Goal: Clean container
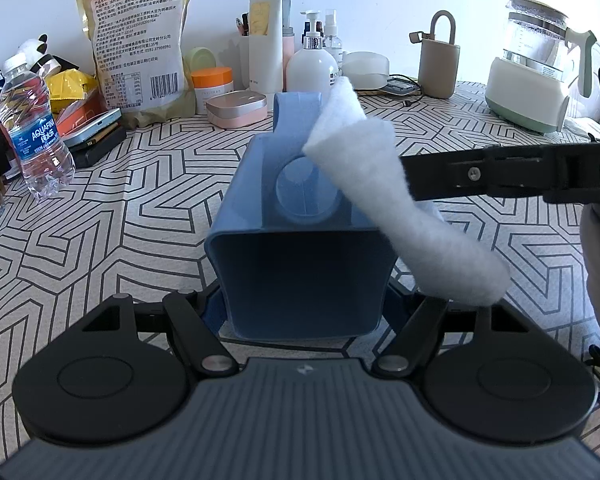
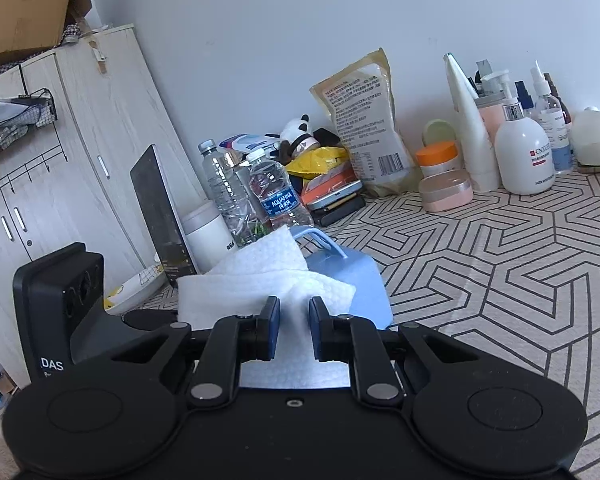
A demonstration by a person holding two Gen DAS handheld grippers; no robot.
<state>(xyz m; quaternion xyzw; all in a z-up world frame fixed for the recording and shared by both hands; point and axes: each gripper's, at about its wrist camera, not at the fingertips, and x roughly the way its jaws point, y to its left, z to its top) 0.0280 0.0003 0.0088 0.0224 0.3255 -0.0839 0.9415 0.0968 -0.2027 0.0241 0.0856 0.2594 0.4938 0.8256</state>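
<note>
A blue plastic container (image 1: 300, 248) with a handle lies on its side, its flat base toward my left camera. My left gripper (image 1: 304, 304) is shut on the container, one finger on each side wall. My right gripper (image 2: 294, 322) is shut on a folded white cloth (image 2: 268, 280). In the left wrist view the right gripper comes in from the right, and the cloth (image 1: 380, 184) lies across the container's upper right side. In the right wrist view the container (image 2: 348, 276) shows just beyond the cloth.
The patterned tablecloth (image 1: 120, 220) covers the table. An Aquafina bottle (image 1: 32, 128), a large food bag (image 1: 140, 48), jars and lotion bottles (image 1: 312, 64) line the back wall. A kettle (image 1: 540, 68) stands far right. A laptop (image 2: 160, 216) and wardrobe (image 2: 80, 140) are at the left.
</note>
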